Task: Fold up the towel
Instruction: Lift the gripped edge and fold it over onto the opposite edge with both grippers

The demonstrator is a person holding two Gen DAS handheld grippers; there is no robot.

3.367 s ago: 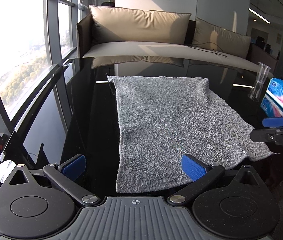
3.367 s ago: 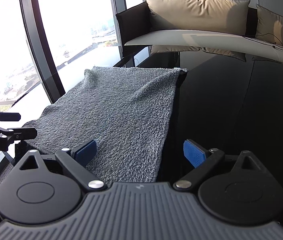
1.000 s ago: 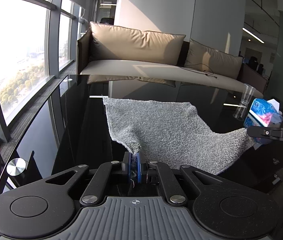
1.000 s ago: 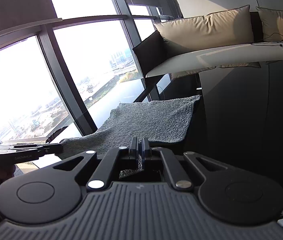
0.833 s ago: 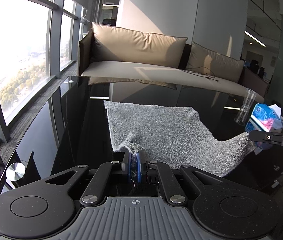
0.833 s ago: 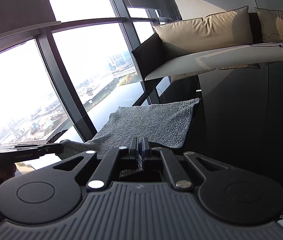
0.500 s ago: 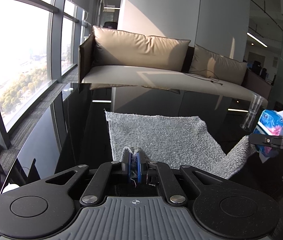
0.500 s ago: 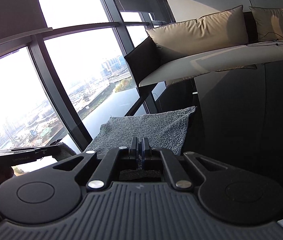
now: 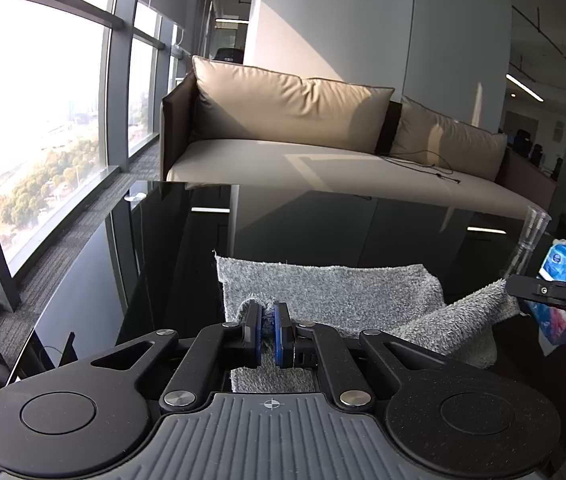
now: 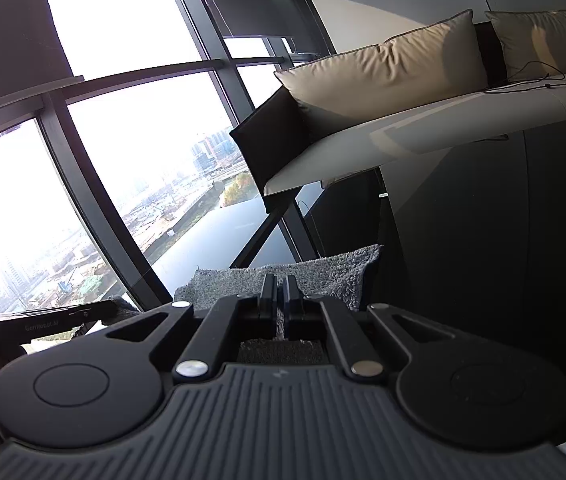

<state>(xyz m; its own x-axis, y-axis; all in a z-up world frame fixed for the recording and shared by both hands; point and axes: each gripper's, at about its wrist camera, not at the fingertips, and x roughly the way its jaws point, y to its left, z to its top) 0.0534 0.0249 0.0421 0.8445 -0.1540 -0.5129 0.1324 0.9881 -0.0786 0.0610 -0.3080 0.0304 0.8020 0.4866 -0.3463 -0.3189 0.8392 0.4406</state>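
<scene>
A grey fluffy towel (image 9: 335,292) lies on a glossy black table (image 9: 155,264). Its far part rests flat and its near edge is lifted. My left gripper (image 9: 267,318) is shut on the towel's near left corner. My right gripper (image 10: 280,294) is shut on the near right corner, and the towel (image 10: 315,274) stretches ahead of it. The right gripper also shows at the right edge of the left wrist view (image 9: 555,294), with the towel sagging between the two grippers. The left gripper shows at the left of the right wrist view (image 10: 95,312).
A beige sofa (image 9: 303,128) stands beyond the table's far edge. A clear plastic cup (image 9: 531,236) and a blue tissue pack (image 9: 563,268) sit on the table at the right. Tall windows (image 9: 35,112) run along the left side.
Both grippers went from open beside the flat towel to shut on its near corners. Over the last second they have carried the lifted near edge forward toward the far edge.
</scene>
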